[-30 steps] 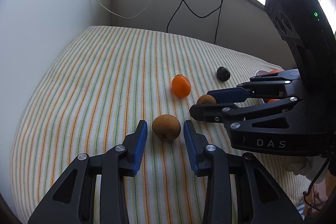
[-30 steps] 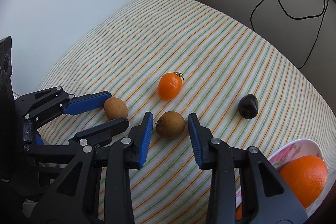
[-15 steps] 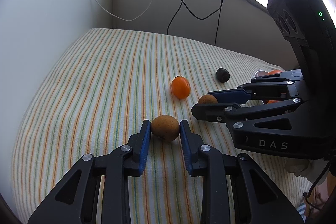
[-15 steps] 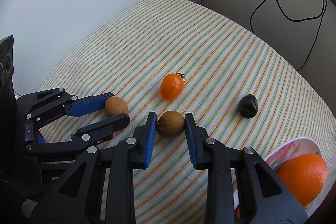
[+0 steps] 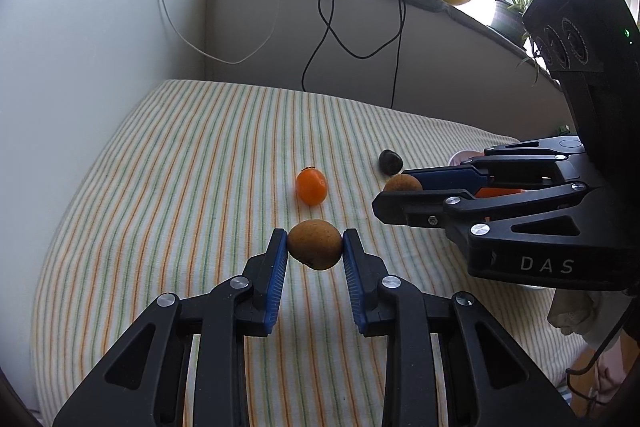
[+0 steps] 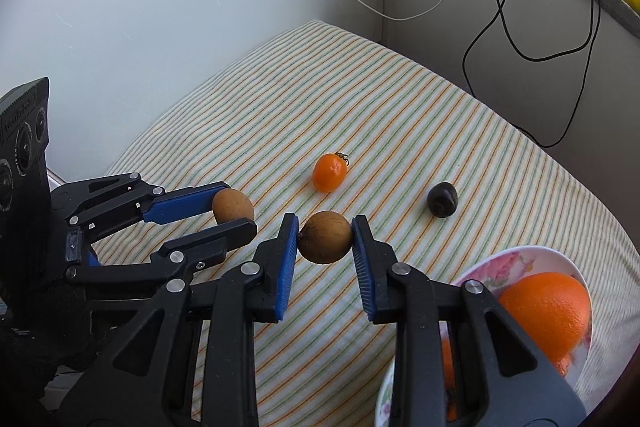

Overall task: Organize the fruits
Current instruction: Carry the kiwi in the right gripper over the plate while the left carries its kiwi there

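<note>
Your left hand-held gripper (image 5: pixel 315 245) is clamped on one brown fruit (image 5: pixel 315 244), your right hand-held gripper (image 6: pixel 325 237), marked "DAS", on another brown fruit (image 6: pixel 325 236). Just ahead of both lies the orange tomato (image 6: pixel 329 172).

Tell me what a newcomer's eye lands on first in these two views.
Two black claws with blue pads, each shut on a round brown fruit: the left claw grips the left brown fruit, the right claw grips the right brown fruit, side by side over the striped cloth. Next, the bright small orange fruit beyond them and the big orange in the floral bowl at right.
</note>
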`<action>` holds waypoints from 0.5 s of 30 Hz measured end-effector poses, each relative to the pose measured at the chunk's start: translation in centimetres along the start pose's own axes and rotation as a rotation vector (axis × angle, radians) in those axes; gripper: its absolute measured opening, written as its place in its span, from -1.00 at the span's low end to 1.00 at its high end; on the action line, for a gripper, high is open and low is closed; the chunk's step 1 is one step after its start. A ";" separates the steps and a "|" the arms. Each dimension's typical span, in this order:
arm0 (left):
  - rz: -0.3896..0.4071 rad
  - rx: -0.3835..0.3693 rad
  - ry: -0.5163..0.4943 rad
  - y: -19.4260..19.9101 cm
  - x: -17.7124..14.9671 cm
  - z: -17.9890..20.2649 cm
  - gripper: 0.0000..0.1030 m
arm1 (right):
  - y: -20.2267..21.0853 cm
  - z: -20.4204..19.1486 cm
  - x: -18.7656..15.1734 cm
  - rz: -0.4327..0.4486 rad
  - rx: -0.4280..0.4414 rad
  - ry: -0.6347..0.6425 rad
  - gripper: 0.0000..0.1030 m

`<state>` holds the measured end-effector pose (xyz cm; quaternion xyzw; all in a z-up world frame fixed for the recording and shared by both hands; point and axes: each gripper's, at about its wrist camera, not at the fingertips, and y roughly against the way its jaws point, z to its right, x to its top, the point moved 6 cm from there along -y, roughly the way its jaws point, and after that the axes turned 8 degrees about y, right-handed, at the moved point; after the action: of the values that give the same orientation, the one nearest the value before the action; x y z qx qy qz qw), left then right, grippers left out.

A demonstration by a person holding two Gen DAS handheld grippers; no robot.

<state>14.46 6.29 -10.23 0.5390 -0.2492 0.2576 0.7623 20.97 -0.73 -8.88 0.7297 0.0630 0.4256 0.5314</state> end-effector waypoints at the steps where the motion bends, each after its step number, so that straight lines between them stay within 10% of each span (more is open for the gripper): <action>1: 0.002 -0.003 -0.002 0.2 -0.1 0.3 -0.49 | 0.5 0.2 -0.1 0.007 -0.003 0.000 -0.45; 15: 0.008 -0.051 -0.051 0.7 -0.1 5.6 -0.49 | 7.5 3.5 -2.6 0.102 -0.038 -0.072 -0.45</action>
<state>13.31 1.14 -8.14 0.5250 -0.2772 0.2403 0.7680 19.08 -7.87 -4.36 0.7366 -0.0016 0.4268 0.5247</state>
